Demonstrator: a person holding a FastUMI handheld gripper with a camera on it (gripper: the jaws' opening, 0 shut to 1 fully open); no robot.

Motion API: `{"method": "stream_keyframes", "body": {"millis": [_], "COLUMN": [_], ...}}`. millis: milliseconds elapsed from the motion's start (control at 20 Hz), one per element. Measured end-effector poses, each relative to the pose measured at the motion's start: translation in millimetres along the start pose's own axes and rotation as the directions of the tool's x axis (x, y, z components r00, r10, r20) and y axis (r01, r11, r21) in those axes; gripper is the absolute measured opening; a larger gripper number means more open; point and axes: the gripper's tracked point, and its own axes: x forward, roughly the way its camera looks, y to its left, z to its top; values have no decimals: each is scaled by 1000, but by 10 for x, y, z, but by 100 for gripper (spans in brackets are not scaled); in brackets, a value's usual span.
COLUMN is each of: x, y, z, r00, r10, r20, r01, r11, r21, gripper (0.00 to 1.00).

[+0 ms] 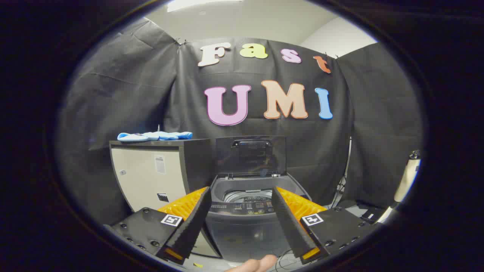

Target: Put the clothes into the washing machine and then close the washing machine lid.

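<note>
Evidently the pickup has not begun: the gripper (241,206) hangs with jaws spread and empty before the open washing machine (247,215). Next it must swing toward eleven o'clock for the clothes (154,136) on the cabinet (151,173).

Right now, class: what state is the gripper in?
Gripper: jaws open, holding nothing, washing machine ahead with its lid up.
</note>
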Motion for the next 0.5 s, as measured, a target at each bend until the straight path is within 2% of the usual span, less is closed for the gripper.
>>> {"method": "stream_keyframes", "body": {"millis": [300,500], "x": [38,110], "y": [151,227], "z": [94,119], "r00": [1000,1000], "r10": [4,-1], "r20": [3,-10], "r01": [-4,1], "r11": [1000,1000], "r21": [-24,14], "gripper": [99,99]}}
